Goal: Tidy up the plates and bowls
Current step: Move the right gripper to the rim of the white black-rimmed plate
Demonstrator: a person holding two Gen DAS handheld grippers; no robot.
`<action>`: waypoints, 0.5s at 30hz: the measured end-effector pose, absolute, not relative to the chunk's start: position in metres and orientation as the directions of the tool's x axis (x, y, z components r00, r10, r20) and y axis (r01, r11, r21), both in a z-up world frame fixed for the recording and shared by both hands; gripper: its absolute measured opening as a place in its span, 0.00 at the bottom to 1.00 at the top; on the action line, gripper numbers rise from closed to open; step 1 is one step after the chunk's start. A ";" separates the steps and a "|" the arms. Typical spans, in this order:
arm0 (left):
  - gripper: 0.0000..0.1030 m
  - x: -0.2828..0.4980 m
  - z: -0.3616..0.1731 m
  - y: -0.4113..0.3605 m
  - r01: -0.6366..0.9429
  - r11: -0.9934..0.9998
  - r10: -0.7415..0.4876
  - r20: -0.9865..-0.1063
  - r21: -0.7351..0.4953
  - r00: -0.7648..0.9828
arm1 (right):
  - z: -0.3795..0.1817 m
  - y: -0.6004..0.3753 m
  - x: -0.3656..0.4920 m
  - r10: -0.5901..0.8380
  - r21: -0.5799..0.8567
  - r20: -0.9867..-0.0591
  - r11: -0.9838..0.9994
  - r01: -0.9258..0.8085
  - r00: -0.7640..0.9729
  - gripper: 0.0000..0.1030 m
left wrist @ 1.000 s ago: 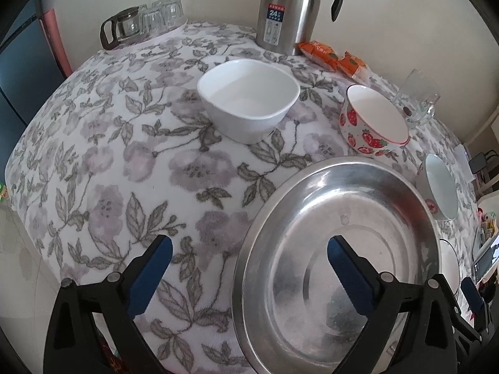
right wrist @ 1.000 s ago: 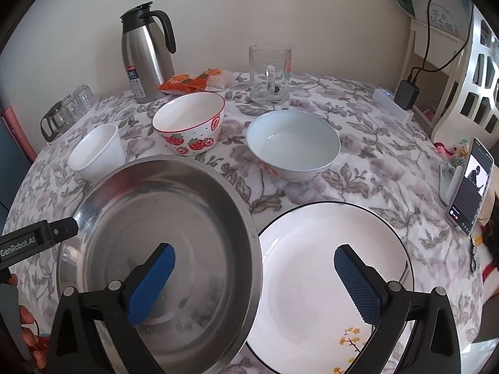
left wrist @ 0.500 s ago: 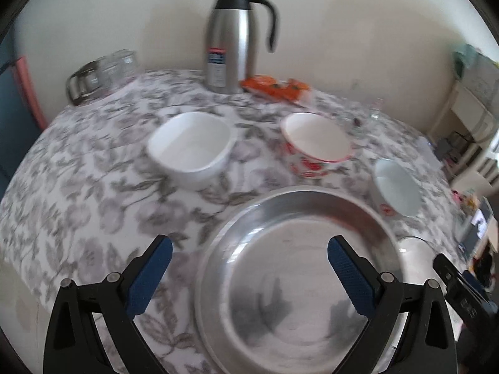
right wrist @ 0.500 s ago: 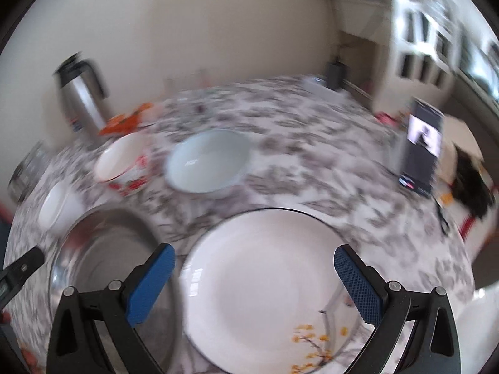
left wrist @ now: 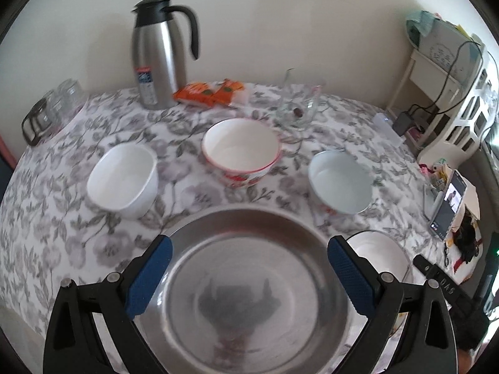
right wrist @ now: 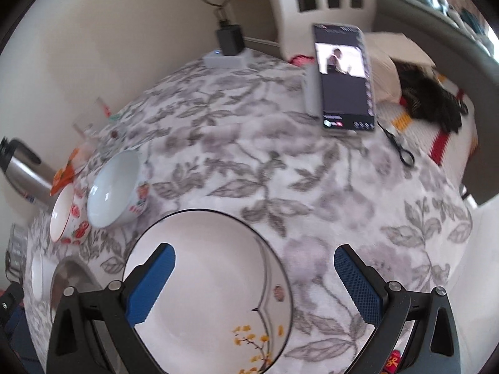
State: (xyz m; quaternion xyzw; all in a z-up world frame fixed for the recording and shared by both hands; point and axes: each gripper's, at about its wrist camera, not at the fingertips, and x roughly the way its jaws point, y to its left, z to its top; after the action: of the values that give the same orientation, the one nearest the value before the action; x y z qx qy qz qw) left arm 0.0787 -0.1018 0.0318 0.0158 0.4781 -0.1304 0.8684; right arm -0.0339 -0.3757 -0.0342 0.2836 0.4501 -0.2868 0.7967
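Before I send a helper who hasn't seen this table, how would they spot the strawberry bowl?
Start at the steel thermos jug by the wall. Just in front of the orange snack packets sits the strawberry bowl, the middle of three bowls. Only it has a red rim and red fruit prints on its side.
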 end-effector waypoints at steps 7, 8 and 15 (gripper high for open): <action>0.93 0.086 0.027 -0.157 0.371 0.927 -0.236 -0.860 -0.059 0.453 | -0.047 -0.389 -0.038 -0.171 0.210 -0.899 0.640 0.739 0.404 1.00; 0.92 0.087 0.023 -0.167 0.397 0.917 -0.236 -0.868 -0.050 0.438 | -0.048 -0.388 -0.038 -0.166 0.212 -0.900 0.640 0.738 0.402 1.00; 0.90 0.090 -0.007 -0.221 0.519 0.855 -0.211 -0.912 0.002 0.351 | -0.062 -0.387 -0.039 -0.111 0.230 -0.917 0.638 0.735 0.383 1.00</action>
State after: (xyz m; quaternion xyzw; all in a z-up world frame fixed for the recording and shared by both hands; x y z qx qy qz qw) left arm 0.0901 -0.2206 -0.0074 0.1471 0.5232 -0.2257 0.8085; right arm -0.0388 -0.3870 -0.0615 0.3238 0.4820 -0.2763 0.7658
